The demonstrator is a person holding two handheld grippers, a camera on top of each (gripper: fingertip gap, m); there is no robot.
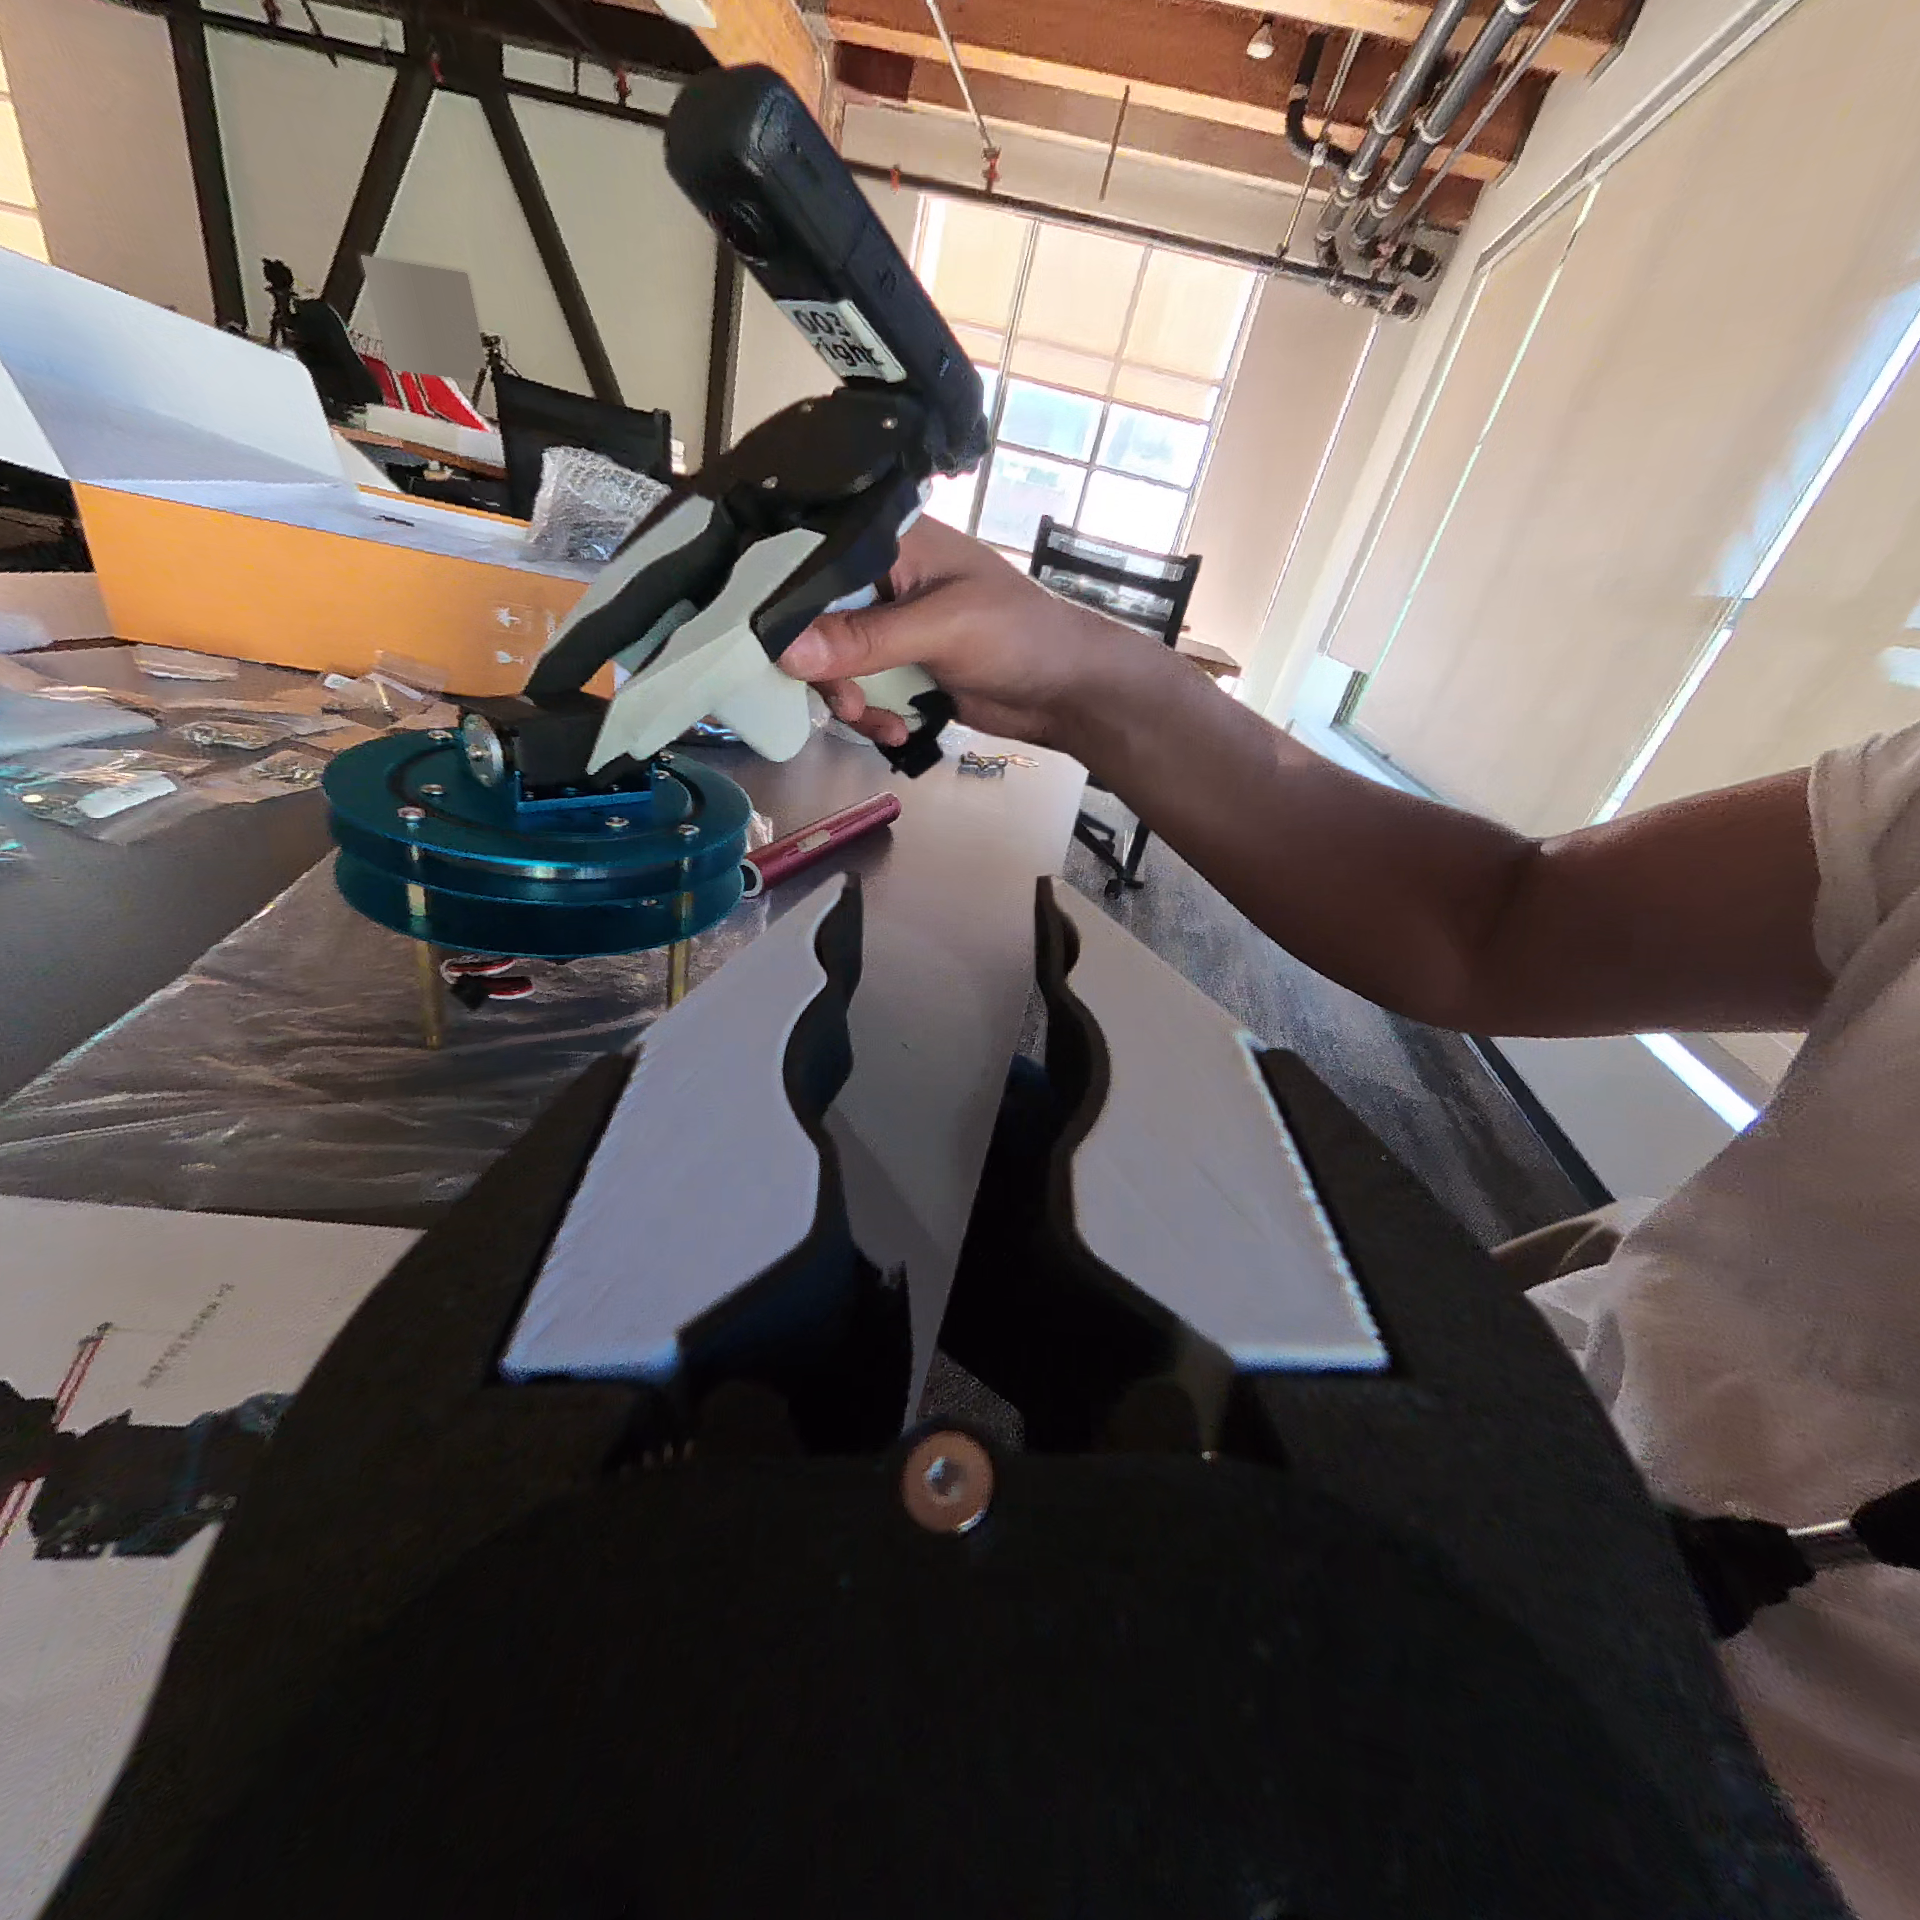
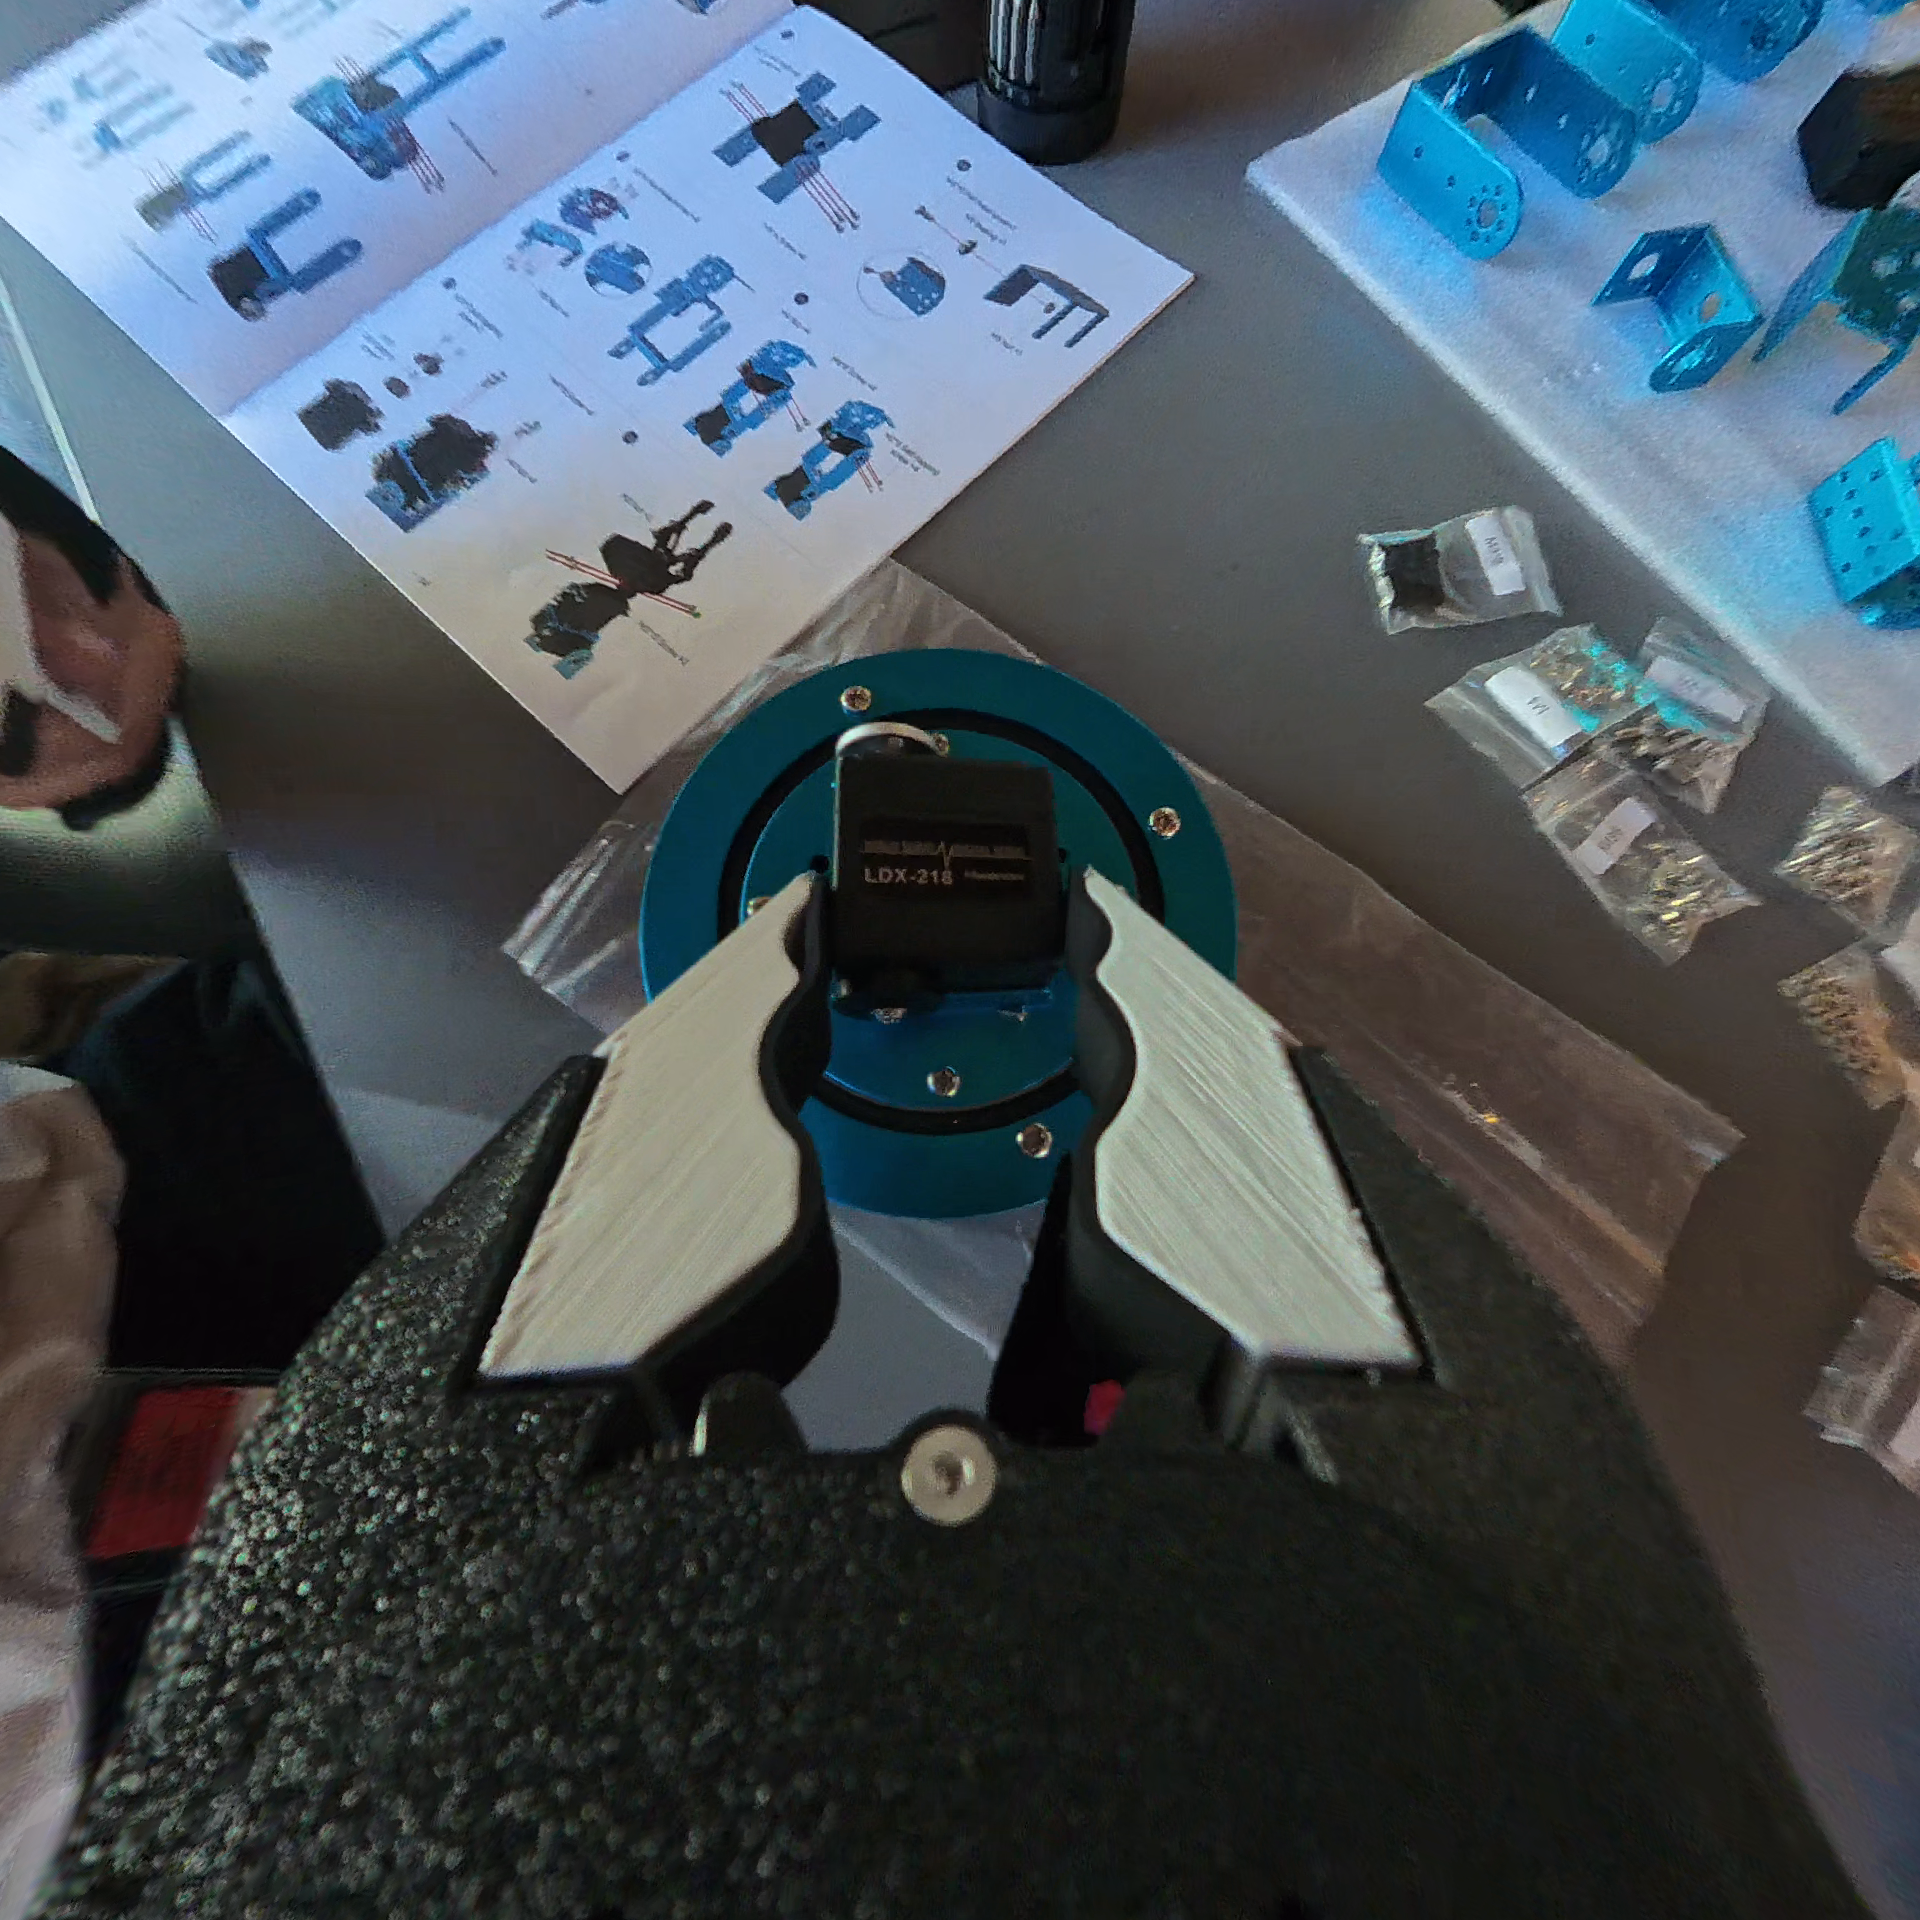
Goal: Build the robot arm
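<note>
A black servo [image 2: 945,831] stands upright in a blue bracket on a round blue two-layer base [image 2: 707,831] on brass standoffs. My right gripper [image 2: 948,883] has a finger on each side of the servo and grips it. The left wrist view shows this from the side: the right gripper [image 1: 571,727], held by a person's hand [image 1: 935,644], on the servo [image 1: 551,743] atop the base [image 1: 540,831]. My left gripper [image 1: 948,894] is open and empty, above the dark table to the right of the base.
An open assembly manual [image 2: 623,312] lies beyond the base. Blue metal brackets [image 2: 1475,156] sit on white foam [image 2: 1351,260]. Several bags of screws [image 2: 1621,748] lie at right. A red pen-like tool [image 1: 831,831] lies by the base. An orange box [image 1: 312,592] stands behind.
</note>
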